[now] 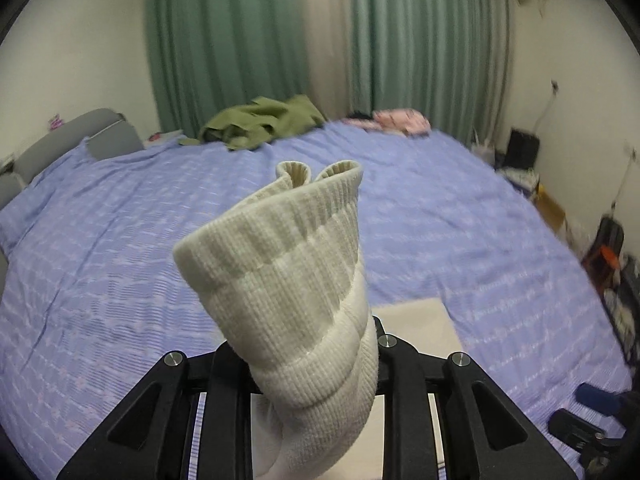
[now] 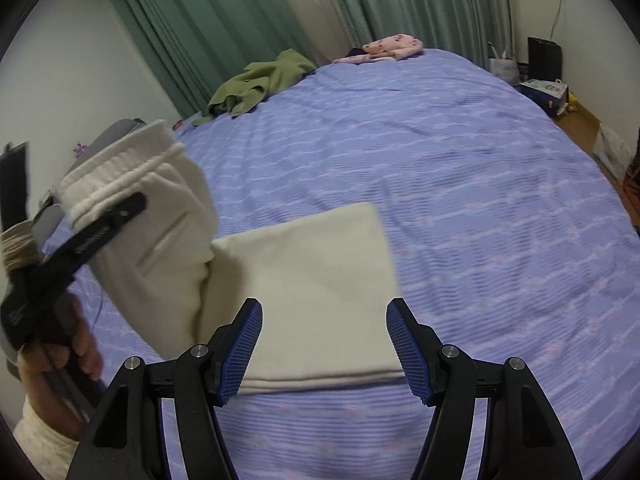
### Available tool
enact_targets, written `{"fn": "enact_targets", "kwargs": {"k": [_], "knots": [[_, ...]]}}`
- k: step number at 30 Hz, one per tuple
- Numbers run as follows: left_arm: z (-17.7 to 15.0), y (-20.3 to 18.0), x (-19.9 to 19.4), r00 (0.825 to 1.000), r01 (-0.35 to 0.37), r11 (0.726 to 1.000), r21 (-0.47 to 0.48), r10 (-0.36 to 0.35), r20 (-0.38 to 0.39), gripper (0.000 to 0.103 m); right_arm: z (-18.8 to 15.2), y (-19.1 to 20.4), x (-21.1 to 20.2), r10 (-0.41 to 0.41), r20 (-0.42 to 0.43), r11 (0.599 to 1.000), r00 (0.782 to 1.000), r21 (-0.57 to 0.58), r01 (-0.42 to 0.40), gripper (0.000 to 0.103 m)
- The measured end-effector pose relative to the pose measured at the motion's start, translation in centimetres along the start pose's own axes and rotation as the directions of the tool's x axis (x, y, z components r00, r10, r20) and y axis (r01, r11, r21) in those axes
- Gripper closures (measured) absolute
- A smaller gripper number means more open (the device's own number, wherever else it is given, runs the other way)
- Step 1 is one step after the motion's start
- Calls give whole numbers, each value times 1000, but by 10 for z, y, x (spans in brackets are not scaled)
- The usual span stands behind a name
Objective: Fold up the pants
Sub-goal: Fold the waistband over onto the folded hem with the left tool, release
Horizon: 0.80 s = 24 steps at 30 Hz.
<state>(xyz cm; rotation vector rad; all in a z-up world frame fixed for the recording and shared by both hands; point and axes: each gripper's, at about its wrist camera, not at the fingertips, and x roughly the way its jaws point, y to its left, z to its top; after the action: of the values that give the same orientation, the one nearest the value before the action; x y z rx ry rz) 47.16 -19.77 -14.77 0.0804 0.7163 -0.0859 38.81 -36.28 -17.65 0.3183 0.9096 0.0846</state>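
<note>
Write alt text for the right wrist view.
The open right claw hovers over cream pants partly folded on a purple bedspread, while the left claw lifts their waistband end. Green clothes and pink clothes lie near green curtains.

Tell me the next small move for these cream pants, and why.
Probably carry the left gripper rightward and lay the lifted waistband end over the folded part of the cream pants flat on the bed; the right gripper hangs open, holding nothing.
</note>
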Motion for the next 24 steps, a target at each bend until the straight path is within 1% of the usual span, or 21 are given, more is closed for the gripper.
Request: {"fn": "enact_targets", "kwargs": {"k": [3, 6, 8, 9, 11, 12, 13, 14, 15, 16, 17, 18, 19, 20, 21, 22, 24], "knots": [[-10, -38, 23, 998, -5, 998, 56, 9, -70, 79, 0, -27, -1, -15, -11, 1000, 1000, 9, 15, 37], [-26, -72, 48, 990, 7, 996, 92, 6, -141, 79, -3, -51, 2, -36, -35, 999, 999, 9, 36, 37], [-34, -89, 61, 983, -2, 992, 123, 24, -180, 78, -4, -65, 4, -52, -47, 999, 998, 9, 53, 37], [-39, -98, 67, 978, -18, 991, 136, 46, -205, 78, -4, -72, 6, -61, -54, 998, 997, 8, 61, 37], [-46, -107, 74, 971, -24, 989, 147, 58, -234, 73, -4, -83, 8, -76, -73, 997, 994, 4, 77, 37], [-49, -109, 73, 968, -6, 991, 132, 39, -247, 61, -3, -88, 10, -81, -82, 997, 993, 4, 82, 37], [-50, -109, 68, 969, 35, 994, 104, -9, -245, 44, -2, -93, 11, -88, -88, 996, 992, 7, 89, 37], [-51, -113, 59, 971, 85, 993, 87, -63, -230, 37, -2, -98, 10, -94, -89, 995, 992, 12, 96, 37], [-51, -113, 52, 974, 101, 991, 91, -80, -211, 28, -2, -101, 10, -100, -89, 995, 991, 15, 102, 37], [-49, -119, 40, 982, 97, 988, 116, -76, -173, 25, -1, -105, 9, -109, -88, 994, 990, 18, 111, 37], [-48, -122, 32, 987, 89, 987, 136, -69, -148, 24, -2, -107, 9, -119, -87, 992, 989, 20, 122, 37], [-45, -122, 20, 990, 90, 985, 147, -72, -124, 24, -1, -109, 9, -129, -86, 991, 988, 23, 131, 37], [-44, -119, 12, 989, 105, 985, 139, -89, -114, 24, -1, -110, 7, -135, -81, 990, 988, 30, 138, 37], [-44, -112, 5, 988, 122, 985, 121, -109, -108, 23, -1, -111, 6, -129, -77, 991, 989, 33, 132, 37], [-43, -106, 2, 988, 125, 986, 108, -114, -104, 21, 0, -111, 6, -119, -75, 992, 990, 33, 122, 37], [-45, -93, -3, 989, 117, 989, 90, -108, -99, 19, 1, -110, 6, -108, -72, 993, 992, 30, 110, 37], [-53, -64, -6, 991, 84, 994, 66, -77, -107, 19, 3, -101, 10, -69, -63, 997, 996, 17, 70, 37]]}}
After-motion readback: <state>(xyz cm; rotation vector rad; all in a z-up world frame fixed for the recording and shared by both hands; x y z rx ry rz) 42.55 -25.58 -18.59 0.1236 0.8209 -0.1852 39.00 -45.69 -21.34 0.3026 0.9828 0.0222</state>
